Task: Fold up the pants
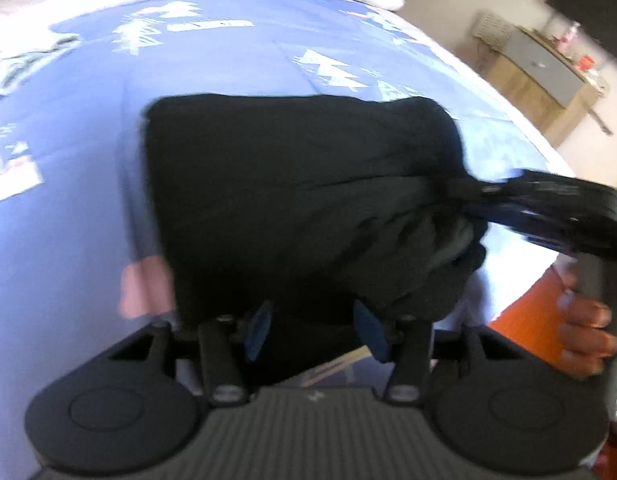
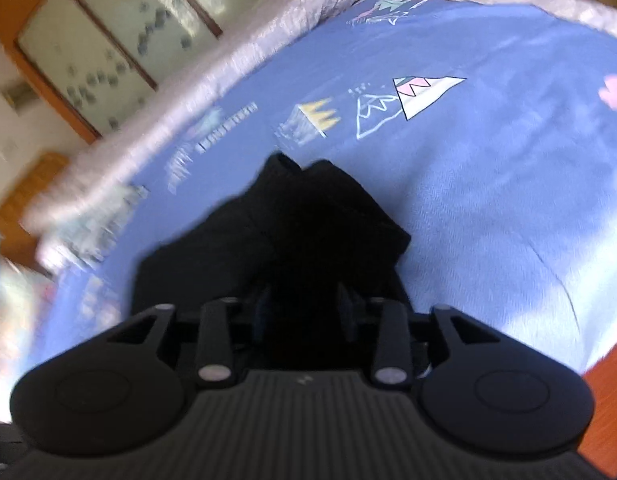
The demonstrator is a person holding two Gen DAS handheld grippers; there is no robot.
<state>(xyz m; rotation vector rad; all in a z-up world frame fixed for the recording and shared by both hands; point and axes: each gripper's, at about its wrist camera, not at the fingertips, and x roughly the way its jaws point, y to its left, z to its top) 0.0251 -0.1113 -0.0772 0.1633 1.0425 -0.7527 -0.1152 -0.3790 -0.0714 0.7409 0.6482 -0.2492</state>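
Soft, limp black pants [image 1: 276,184] on the bed [image 1: 68,200]: right gripper [image 1: 460,194] clenched on bunched edge, left gripper [image 1: 314,326] parted around near hem.

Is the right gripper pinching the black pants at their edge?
Yes: in the left wrist view the right gripper has bunched fabric of the black pants pulled into its tip.
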